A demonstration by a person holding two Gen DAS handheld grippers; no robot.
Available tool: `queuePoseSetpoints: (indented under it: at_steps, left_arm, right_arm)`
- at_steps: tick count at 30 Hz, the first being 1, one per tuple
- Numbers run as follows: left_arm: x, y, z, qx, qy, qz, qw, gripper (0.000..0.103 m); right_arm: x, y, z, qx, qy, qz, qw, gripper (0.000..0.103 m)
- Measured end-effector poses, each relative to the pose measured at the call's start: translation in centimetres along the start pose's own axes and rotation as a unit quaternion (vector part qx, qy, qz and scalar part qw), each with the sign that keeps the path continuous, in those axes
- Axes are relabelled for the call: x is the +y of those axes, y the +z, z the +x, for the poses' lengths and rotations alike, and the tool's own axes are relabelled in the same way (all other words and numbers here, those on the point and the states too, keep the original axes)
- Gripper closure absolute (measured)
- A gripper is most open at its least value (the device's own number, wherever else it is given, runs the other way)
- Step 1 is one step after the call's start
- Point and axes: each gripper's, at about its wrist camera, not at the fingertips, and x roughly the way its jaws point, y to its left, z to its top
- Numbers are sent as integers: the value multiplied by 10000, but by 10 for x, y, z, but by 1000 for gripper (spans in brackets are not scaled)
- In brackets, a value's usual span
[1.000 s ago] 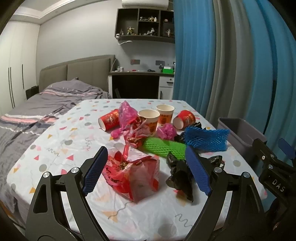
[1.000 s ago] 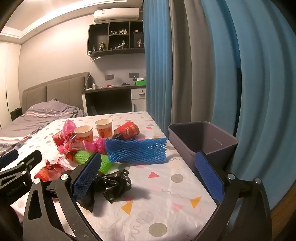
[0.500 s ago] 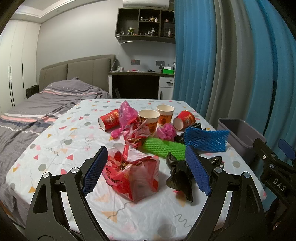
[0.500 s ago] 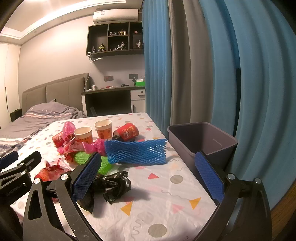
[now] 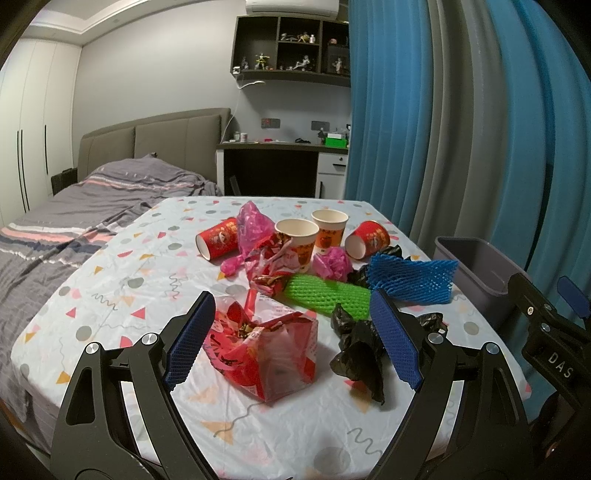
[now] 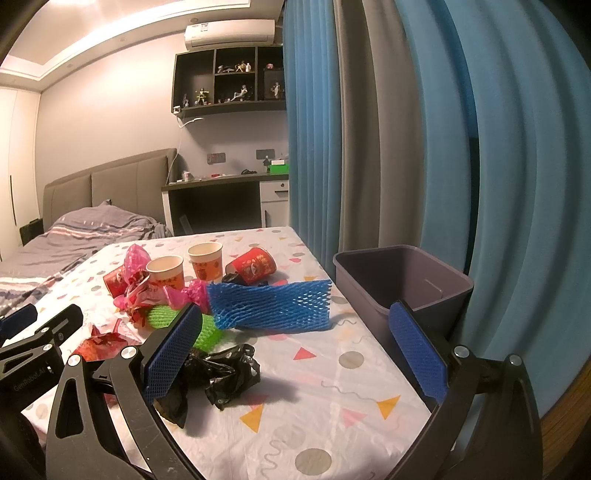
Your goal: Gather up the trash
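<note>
Here, confetti-print tablecloth (image 5: 122, 280) beside bed (image 5: 74, 206).

Bedroom, pale grey walls (image 5: 159, 81). Ahead of the tool, left: bed (image 5: 92, 199) with grey padded headboard (image 5: 155, 140) and striped grey bedding. Far left: white wardrobe (image 5: 33, 122). Straight ahead, against the far wall: dark worktop (image 5: 280, 146) over white drawers (image 5: 332, 170). Above it: dark wall shelf (image 5: 291, 48) holding small figures; air conditioner (image 6: 229, 33) higher up. Right: blue and grey curtains (image 5: 461, 122). Ceiling cove lit warm (image 6: 110, 33).
</note>
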Motion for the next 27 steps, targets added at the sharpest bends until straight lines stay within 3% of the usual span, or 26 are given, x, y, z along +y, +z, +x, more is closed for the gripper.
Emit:
queuePoseSetpoints:
  at_steps: [27]
  left_arm:
    - [1,0,-1,13,-3,-17,10000,19]
  right_arm:
    - [0,1,0,-32,-8,12,10000,5]
